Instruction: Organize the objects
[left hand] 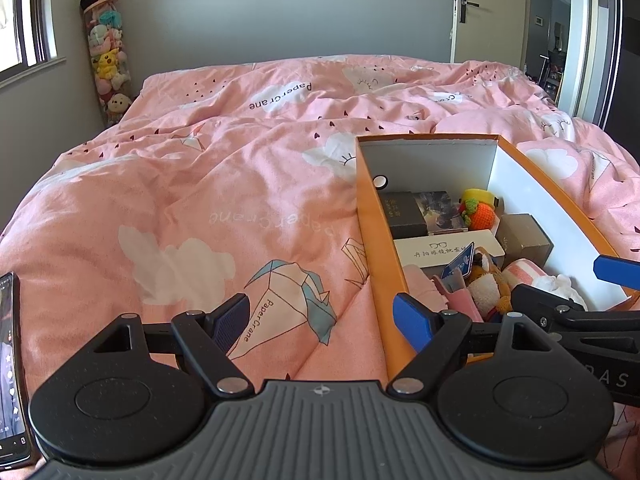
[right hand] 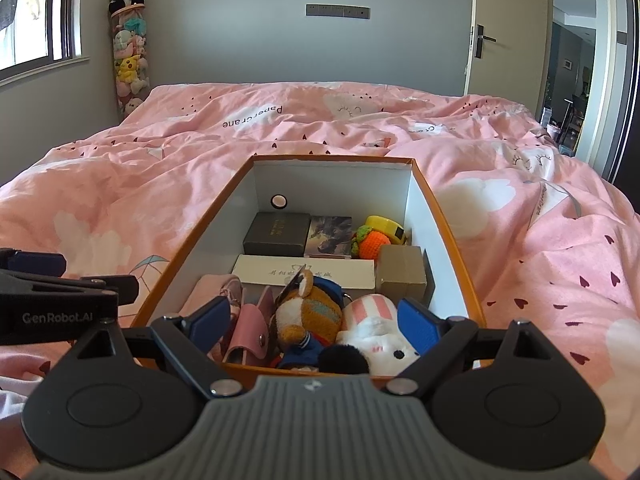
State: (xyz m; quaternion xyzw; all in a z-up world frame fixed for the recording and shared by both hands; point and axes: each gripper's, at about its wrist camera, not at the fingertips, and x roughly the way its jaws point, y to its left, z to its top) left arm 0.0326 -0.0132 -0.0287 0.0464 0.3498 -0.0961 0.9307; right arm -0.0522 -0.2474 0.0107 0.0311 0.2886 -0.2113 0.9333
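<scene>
An orange cardboard box (right hand: 448, 232) with white inner walls sits on the pink duvet. It holds a black case (right hand: 276, 234), a white glasses case (right hand: 304, 274), a brown carton (right hand: 404, 276), a crochet orange (right hand: 372, 246), a fox plush (right hand: 308, 312), a white striped plush (right hand: 376, 320) and a pink pouch (right hand: 248, 328). My right gripper (right hand: 316, 326) hangs open over the box's near end, its pads touching nothing. My left gripper (left hand: 322, 322) is open and empty over the duvet, left of the box (left hand: 372, 216).
The rumpled duvet (left hand: 200, 184) covers the whole bed. A phone (left hand: 12, 360) shows at the left edge of the left wrist view. A tall tube of plush toys (right hand: 128, 60) stands in the far left corner, and a door (right hand: 508, 40) stands open at the right.
</scene>
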